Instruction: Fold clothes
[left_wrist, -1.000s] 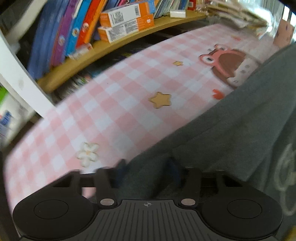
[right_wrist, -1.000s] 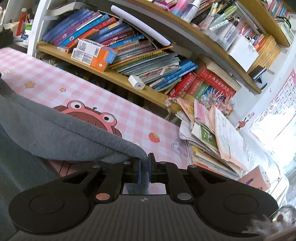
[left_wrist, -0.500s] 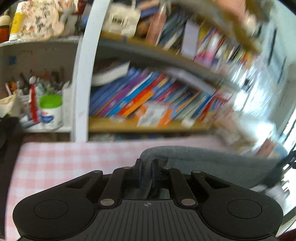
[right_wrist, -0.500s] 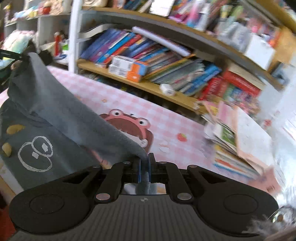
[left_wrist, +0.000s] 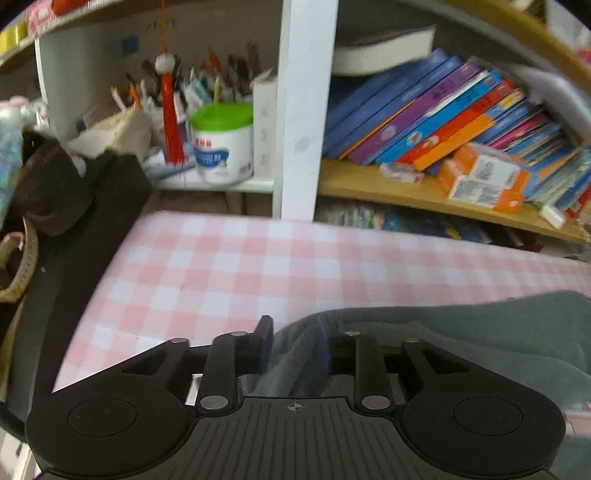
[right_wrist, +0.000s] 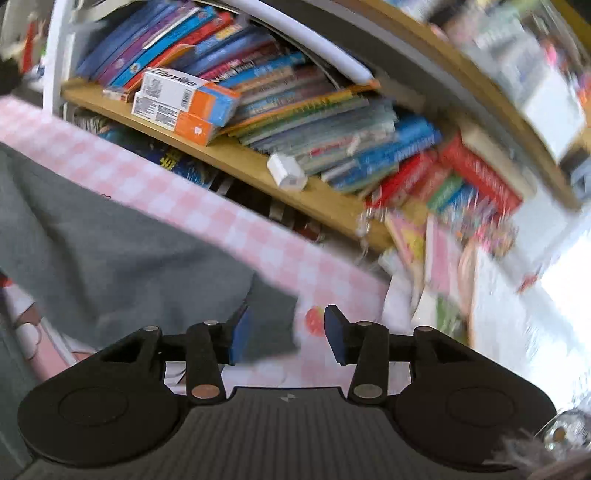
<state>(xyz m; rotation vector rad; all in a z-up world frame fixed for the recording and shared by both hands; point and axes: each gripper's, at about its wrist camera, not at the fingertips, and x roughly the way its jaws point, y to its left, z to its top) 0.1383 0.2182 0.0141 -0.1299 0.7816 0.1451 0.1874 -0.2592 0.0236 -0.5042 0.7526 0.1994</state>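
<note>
A grey garment (left_wrist: 461, 336) lies on the pink checked tablecloth (left_wrist: 240, 273). My left gripper (left_wrist: 297, 341) is open, with a bunched fold of the grey cloth lying loose between its fingers. In the right wrist view the same garment (right_wrist: 110, 240) spreads to the left over the tablecloth (right_wrist: 207, 218). My right gripper (right_wrist: 284, 332) is open, its jaws wide apart, with a corner of the garment lying between them and against the left finger (right_wrist: 240, 332).
A bookshelf with leaning books (left_wrist: 443, 110) and orange boxes (right_wrist: 184, 107) runs along the table's far side. A white shelf post (left_wrist: 303, 110) and a green-lidded tub (left_wrist: 221, 144) stand behind. A stack of papers (right_wrist: 443, 266) sits at the table's right end.
Both grippers carried the garment's edge over and lowered it, then opened. The cloth now lies folded on the table instead of hanging from the shut jaws.
</note>
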